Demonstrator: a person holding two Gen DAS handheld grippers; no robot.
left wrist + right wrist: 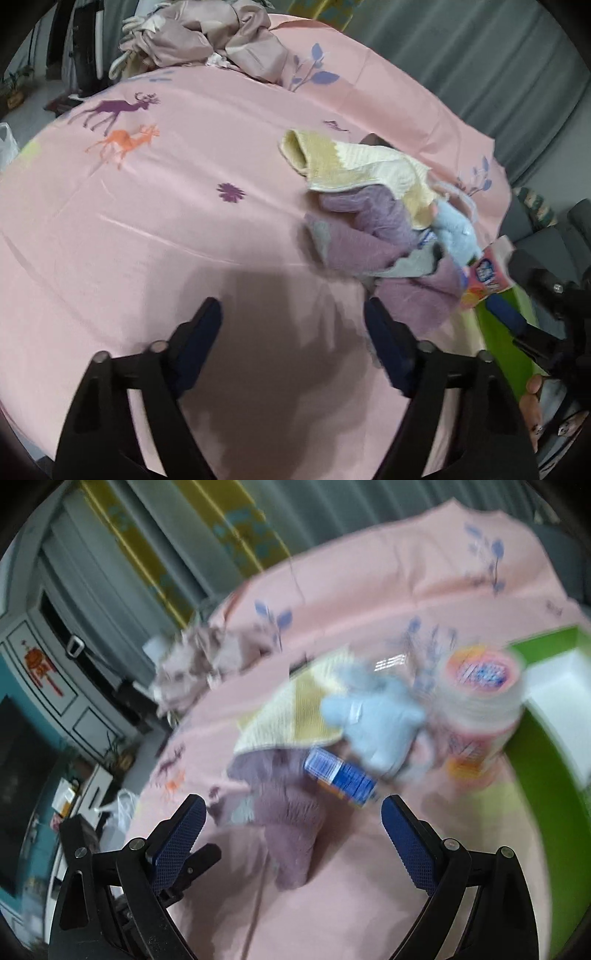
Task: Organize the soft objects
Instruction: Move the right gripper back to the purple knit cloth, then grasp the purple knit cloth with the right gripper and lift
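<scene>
**Both grippers open over the pink sheet, soft pile ahead**

Your left gripper [291, 314] hangs over a bare stretch of the pink sheet [184, 229] with its jaws spread wide and nothing between them; its shadow falls on the sheet just below. The pile of soft things lies ahead and to the right of it. On top sits the yellow-and-cream knitted cloth [354, 162], partly folded over itself. Under it and toward you lies the purple towel [369, 251], with a grey cloth [413, 266] tucked into its folds. The light blue plush toy [458, 232] rests on the right side of the pile, touching the yellow cloth.

Your right gripper [291, 808] is also spread open and holds nothing. That view is blurred, so fine detail is lost. The purple towel [291, 834] reaches down between its fingers, though whether either finger touches it cannot be told. Just beyond lies a small blue box [343, 779], against the blue plush toy [376, 723], with the yellow cloth [291, 712] behind. To the right stands a pink cylindrical pack [480, 716], just beside a green tray [546, 782] at the edge of the sheet.

At the far end of the sheet, well apart from the pile, sits a heap of crumpled mauve fabric [210, 40].
</scene>
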